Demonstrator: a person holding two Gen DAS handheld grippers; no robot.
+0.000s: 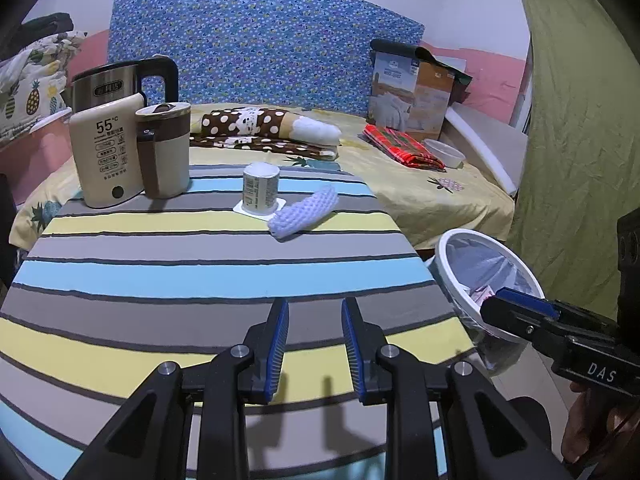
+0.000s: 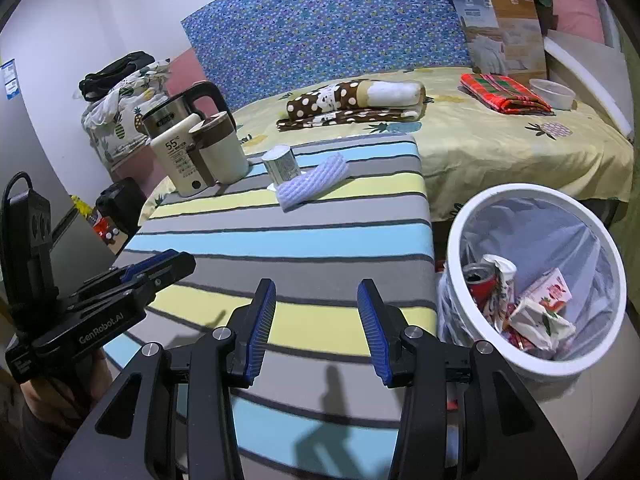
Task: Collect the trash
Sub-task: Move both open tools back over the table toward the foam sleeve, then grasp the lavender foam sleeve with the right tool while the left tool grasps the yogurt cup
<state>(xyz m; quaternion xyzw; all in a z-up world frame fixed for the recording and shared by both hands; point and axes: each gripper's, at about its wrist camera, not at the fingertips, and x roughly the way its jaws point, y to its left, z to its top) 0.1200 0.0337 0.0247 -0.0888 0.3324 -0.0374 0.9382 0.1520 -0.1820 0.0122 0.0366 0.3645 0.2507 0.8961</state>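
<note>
Bed [image 1: 440, 200] w/ yellow pineapple-print sheet fills the back, blue patterned headboard [image 1: 260, 44] behind it. In front, table [image 1: 200, 280] under a striped cloth, grey/blue/yellow bands. White trash bin [image 2: 464, 240] w/ clear liner stands just beside the table's right edge, on the floor; inside: a crushed red can [image 2: 478, 280], crumpled wrappers, a small carton [image 2: 550, 290]. Far-left table corner: steel kettle [image 1: 108, 84], cream "55°C" appliance [image 1: 106, 156] and brown-cream mug [image 1: 164, 148], bunched close. Mid-far table: 1 yogurt cup [image 1: 261, 190] upside down on its rim, and 1 pale-blue foam net sleeve [image 1: 304, 212] lying just beside it, right side; touching or not, can't tell. Both well apart from the 2 grippers. Left gripper [image 1: 315, 344] over the near table edge, jaws apart w/ a narrow gap, empty. Right gripper [image 2: 316, 328] over the near-right table, next to the bin, jaws spread wider, empty.
</note>
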